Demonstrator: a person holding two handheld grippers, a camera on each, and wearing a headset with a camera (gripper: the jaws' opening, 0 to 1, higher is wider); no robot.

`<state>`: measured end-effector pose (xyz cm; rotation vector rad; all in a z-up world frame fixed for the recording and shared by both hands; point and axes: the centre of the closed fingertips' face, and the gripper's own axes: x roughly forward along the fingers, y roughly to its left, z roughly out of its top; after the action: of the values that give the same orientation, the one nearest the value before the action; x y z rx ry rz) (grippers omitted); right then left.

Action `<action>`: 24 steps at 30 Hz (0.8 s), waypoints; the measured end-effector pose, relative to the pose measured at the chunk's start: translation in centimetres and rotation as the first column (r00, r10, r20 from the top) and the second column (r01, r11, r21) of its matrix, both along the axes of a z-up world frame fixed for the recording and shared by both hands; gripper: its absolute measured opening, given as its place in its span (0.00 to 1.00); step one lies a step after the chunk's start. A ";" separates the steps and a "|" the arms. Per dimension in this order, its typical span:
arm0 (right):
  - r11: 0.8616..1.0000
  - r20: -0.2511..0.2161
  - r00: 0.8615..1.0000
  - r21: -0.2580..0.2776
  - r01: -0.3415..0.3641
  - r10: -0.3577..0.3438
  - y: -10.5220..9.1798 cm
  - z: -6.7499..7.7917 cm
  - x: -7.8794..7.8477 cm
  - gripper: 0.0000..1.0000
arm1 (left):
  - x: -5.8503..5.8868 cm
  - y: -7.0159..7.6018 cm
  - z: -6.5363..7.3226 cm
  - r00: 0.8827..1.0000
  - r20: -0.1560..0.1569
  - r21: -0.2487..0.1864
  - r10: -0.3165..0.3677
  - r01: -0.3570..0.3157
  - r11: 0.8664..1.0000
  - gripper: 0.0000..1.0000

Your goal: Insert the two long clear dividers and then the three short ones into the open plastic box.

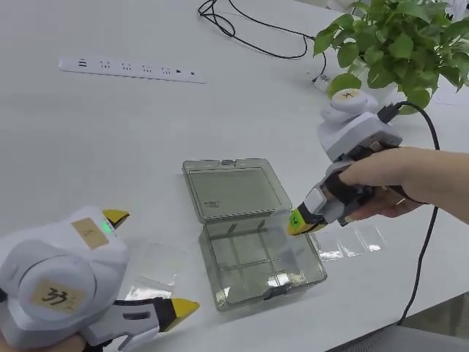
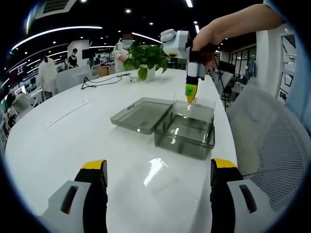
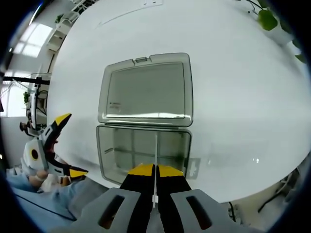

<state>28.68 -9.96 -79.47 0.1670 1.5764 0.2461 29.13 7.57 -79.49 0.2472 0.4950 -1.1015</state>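
The open clear plastic box [image 1: 243, 296] lies mid-table with its lid [image 1: 231, 189] folded back flat. My right gripper [image 1: 297, 222] hangs over the box's right side, shut on a clear divider [image 3: 155, 150] that reaches down into the box [image 3: 99, 150] and shows edge-on. From the left gripper view, that divider [image 2: 192, 108] stands upright under the right gripper [image 2: 190, 91] in the box [image 2: 182, 143]. My left gripper [image 1: 149, 262] is open at the near left, above clear dividers [image 1: 157, 268] lying flat. One divider [image 2: 155, 174] lies between my left gripper's [image 2: 158, 165] jaws, untouched.
More clear short dividers [image 1: 352, 242] lie right of the box. A white power strip [image 1: 132, 70], a black cable [image 1: 249, 40] and a potted plant [image 1: 396, 37] sit at the back. The table's front edge runs close below the box. A mesh chair [image 2: 272, 145] stands beside the table.
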 end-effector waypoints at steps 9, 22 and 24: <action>1.000 -0.005 1.000 -0.002 -0.003 0.003 0.0 -0.2 0.0 0.02 | 0.4 0.3 -0.1 1.000 -0.002 0.001 0.006 -0.006 1.000 0.89; 1.000 0.002 1.000 -0.001 0.007 -0.007 0.2 -0.2 0.2 0.02 | 0.5 0.4 -0.2 1.000 -0.002 0.002 0.006 -0.006 1.000 0.89; 1.000 -0.002 1.000 -0.002 0.004 -0.004 0.2 -0.2 0.2 0.02 | 0.5 0.4 -0.1 1.000 -0.004 -0.001 0.006 -0.006 1.000 0.89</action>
<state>28.91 -9.80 -79.64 0.1688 1.5778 0.2408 29.64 7.97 -79.61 0.2426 0.4984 -1.0969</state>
